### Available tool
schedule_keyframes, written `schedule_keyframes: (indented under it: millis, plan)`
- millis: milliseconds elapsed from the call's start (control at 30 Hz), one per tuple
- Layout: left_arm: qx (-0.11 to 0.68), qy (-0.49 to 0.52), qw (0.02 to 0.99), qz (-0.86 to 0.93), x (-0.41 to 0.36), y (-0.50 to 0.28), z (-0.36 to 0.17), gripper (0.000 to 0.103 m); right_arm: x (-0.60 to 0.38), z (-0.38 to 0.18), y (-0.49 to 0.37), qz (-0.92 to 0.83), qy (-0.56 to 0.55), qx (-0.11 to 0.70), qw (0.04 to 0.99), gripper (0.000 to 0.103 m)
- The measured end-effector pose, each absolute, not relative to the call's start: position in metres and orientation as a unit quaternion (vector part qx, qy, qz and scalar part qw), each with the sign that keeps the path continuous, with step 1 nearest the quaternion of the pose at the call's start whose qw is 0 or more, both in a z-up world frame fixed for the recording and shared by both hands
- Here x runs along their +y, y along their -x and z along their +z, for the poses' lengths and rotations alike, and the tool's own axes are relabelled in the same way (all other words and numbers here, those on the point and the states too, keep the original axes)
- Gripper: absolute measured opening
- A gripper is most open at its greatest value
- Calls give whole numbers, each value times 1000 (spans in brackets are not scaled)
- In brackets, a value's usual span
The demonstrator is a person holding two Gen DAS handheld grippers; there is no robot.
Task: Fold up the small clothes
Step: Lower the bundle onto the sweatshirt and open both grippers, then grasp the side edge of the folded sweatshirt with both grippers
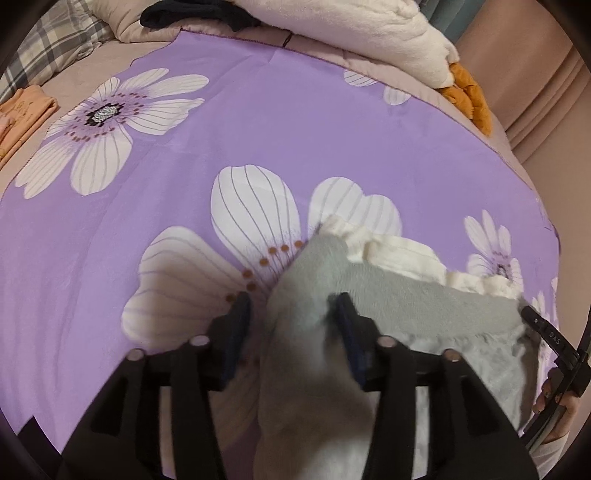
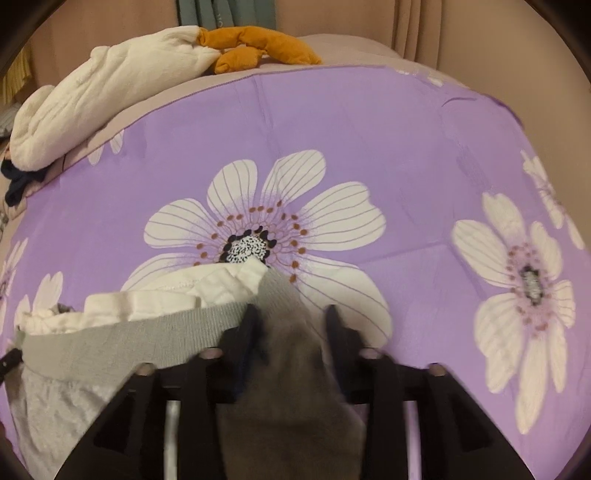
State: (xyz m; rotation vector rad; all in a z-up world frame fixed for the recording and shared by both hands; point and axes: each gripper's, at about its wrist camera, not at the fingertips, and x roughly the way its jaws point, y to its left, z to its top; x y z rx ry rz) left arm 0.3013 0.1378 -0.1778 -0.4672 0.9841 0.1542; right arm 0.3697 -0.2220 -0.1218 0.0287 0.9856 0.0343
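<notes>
Left wrist view: the left gripper (image 1: 293, 306) stands half-open astride the grey garment (image 1: 406, 295), pads not pressing, on the purple flowered sheet (image 1: 295, 122), garment at 5 o'clock. Right wrist view: the right gripper (image 2: 291, 317) likewise straddles the garment's corner (image 2: 284, 332), jaws parted, at 6 o'clock.

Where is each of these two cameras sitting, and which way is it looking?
Left wrist: on the left gripper, looking down at the grey garment; the right gripper and a hand show.
Right wrist: on the right gripper, looking down at the same garment's other corner.
Shared: the garment, purple flowered cloth, white blanket.
</notes>
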Motion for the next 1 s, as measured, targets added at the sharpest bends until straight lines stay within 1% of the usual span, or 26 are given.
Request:
schedule_keyframes:
  millis: [33,67,100,133,167,200,233,333,400,467,500,533,600,733,833,900,1000]
  plan:
    - [463,223,855,69,136,-296,-174,58,-222,-116,-365,17,-12,468,884,52]
    - [458,222,858,65,135,-290,-169,66,-223,-109,-359,21,-12,462,887,54]
    - [451,221,863,62,133,-282,-162,76,-224,-101,-352,24,-12,457,889,59]
    - [443,218,867,61,131,-273,-155,80,-225,-96,-347,25,-13,454,890,67]
    - [438,216,871,61,129,-266,-150,86,-227,-90,-341,28,-15,449,893,71]
    - [434,214,873,59,127,-258,-145,89,-229,-83,-334,30,-19,443,896,78]
    - [432,214,875,55,125,-249,-140,89,-229,-77,-327,31,-22,438,898,83]
    - [424,217,879,38,117,-226,-129,91,-228,-62,-305,47,-17,424,904,84]
    - [417,220,881,29,112,-211,-124,97,-228,-55,-291,55,-16,414,909,85]
    - [409,226,884,23,106,-196,-122,102,-229,-50,-277,62,-25,408,911,89]
    - [409,229,883,18,103,-190,-123,102,-230,-50,-270,65,-32,408,910,94]
    - [413,236,879,10,101,-184,-126,102,-232,-50,-263,68,-39,408,910,95]
    - [420,245,874,7,97,-174,-132,102,-234,-54,-248,77,-52,410,907,95]
    - [428,228,874,29,86,-157,-150,102,-246,-73,-220,79,-84,421,900,95]
    - [444,222,868,39,82,-153,-165,101,-263,-87,-200,48,-124,417,899,95]
    - [449,223,864,45,81,-151,-173,100,-274,-98,-189,32,-150,408,900,95]
    - [454,226,861,49,80,-150,-183,97,-283,-111,-187,36,-174,421,890,95]
